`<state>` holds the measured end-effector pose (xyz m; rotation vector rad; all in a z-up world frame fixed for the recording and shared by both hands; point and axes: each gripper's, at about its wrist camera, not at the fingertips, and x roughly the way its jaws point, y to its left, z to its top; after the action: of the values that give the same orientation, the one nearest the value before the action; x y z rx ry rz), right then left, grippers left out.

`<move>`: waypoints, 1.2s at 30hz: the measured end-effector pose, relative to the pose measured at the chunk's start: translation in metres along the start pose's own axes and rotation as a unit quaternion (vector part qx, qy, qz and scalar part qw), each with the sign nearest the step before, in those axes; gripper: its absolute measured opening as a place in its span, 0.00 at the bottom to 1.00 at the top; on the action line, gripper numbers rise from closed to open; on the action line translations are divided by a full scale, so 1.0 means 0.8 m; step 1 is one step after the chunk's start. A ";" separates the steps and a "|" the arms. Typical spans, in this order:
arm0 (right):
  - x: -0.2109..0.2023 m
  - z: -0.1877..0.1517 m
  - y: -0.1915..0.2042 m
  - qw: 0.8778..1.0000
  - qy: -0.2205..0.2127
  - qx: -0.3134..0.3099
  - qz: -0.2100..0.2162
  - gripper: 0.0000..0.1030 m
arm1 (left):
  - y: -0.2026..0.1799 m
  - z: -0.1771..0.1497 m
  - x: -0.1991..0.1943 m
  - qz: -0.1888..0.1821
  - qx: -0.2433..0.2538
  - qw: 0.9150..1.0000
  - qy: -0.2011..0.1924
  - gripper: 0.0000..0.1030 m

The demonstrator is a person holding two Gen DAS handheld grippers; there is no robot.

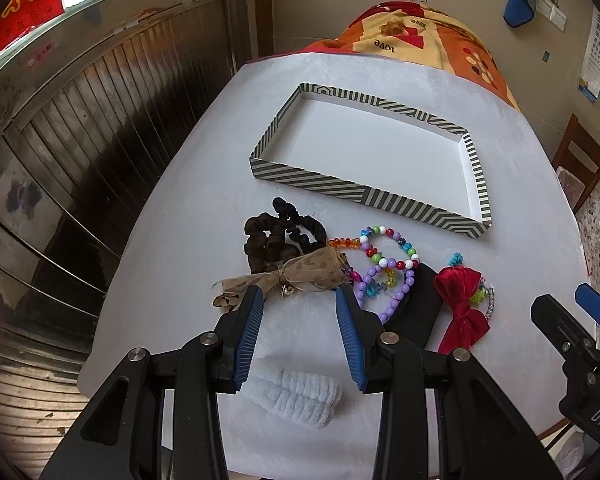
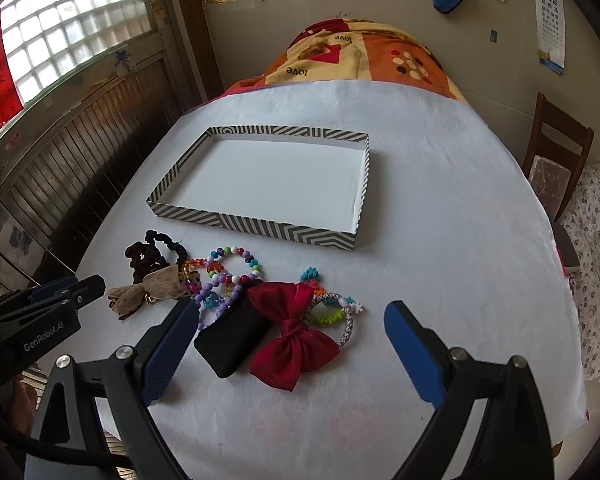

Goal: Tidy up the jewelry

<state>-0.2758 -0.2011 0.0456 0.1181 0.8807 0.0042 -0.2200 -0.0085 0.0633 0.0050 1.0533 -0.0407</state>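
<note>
Nothing sorted yet, by the look of it: striped tray [image 2: 256,226] sits bare, w/ all the jewelry piled just in front of it — red bow [image 2: 294,336], bead bracelets [image 2: 232,270], dark scrunchies [image 1: 278,238], tan bow [image 1: 288,276], black pouch [image 2: 232,338]. Left gripper [image 1: 298,336] spread wide, holding nothing, over a white fuzzy piece [image 1: 296,396], maybe a scrunchie. Right gripper [image 2: 288,354] also apart & empty, near the red bow. Whole job left.
</note>
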 end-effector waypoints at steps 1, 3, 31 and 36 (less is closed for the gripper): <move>0.001 0.000 0.001 1.000 0.000 0.000 0.000 0.94 | 0.000 -0.001 0.000 0.000 0.000 1.000 0.000 0.27; 0.000 0.000 0.000 1.000 0.001 -0.001 0.000 0.94 | 0.000 -0.002 0.000 0.000 0.000 1.000 0.001 0.27; 0.000 0.000 0.008 1.000 0.005 -0.015 0.016 0.94 | 0.004 -0.007 -0.001 0.003 -0.003 1.000 0.002 0.27; 0.003 0.000 0.007 1.000 0.008 -0.013 0.015 0.94 | 0.003 -0.007 0.001 0.002 0.002 1.000 0.004 0.27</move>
<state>-0.2745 -0.1950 0.0443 0.1064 0.8955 0.0445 -0.2242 -0.0061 0.0600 0.0111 1.0614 -0.0381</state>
